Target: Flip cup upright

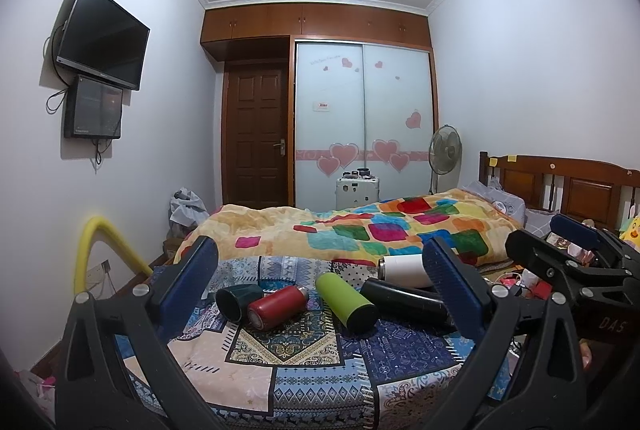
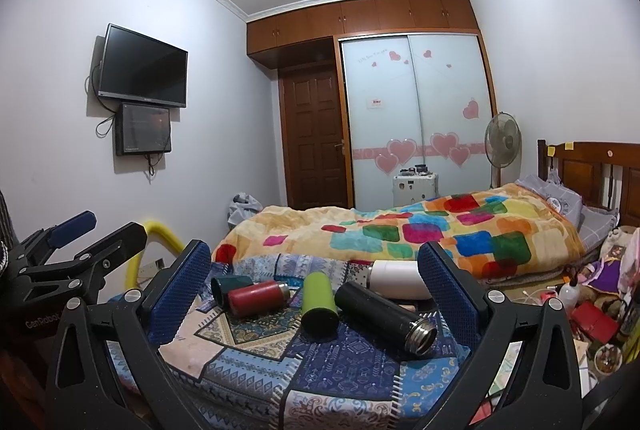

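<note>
Both wrist cameras sit low and close over the near end of the patchwork quilt [image 1: 304,382], looking along it toward the wardrobe [image 1: 364,117] at the far wall. The left view stands left of the right one. Both share the quilt, the wall TV [image 2: 142,65] and the wardrobe.

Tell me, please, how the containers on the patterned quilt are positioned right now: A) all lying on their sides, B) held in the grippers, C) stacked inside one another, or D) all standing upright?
A: the dark green cup, red bottle, green bottle, black bottle and white bottle all lie on their sides on the quilt, and both grippers are open and hold nothing.
</note>
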Demonstrator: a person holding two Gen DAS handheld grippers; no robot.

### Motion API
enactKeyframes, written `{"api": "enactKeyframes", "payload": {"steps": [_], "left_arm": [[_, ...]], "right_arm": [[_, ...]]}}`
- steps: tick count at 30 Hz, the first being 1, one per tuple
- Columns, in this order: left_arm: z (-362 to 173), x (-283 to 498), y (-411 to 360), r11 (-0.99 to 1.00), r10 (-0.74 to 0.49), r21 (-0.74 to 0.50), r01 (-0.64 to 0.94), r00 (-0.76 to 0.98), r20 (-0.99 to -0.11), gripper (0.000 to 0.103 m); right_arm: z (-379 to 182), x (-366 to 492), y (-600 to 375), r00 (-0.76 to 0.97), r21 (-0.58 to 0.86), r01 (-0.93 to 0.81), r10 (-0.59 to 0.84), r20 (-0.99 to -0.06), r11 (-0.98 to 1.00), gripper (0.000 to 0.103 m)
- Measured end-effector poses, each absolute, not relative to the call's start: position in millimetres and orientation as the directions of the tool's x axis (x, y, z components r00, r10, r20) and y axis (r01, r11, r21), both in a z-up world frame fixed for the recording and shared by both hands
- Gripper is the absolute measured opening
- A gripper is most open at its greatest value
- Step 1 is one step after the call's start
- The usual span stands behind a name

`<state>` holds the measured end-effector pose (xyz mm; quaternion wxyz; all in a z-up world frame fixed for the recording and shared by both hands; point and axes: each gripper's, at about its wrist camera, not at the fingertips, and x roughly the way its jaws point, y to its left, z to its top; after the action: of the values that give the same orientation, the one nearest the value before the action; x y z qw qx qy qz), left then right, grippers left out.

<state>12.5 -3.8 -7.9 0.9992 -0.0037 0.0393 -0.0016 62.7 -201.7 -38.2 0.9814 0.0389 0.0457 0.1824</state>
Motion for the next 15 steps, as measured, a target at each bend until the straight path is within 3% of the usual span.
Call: {"api": "enactKeyframes", "payload": {"steps": [15], "left_arm": [[-8.6, 14.8, -4.5, 1.0, -0.009, -0.01, 0.008, 0.996, -0.084, 0.103]], "right_arm": [[-41.1, 64.7, -200.7, 0.93, 0.09, -0.354, 0.36, -0.078, 0.931, 0.103]]}}
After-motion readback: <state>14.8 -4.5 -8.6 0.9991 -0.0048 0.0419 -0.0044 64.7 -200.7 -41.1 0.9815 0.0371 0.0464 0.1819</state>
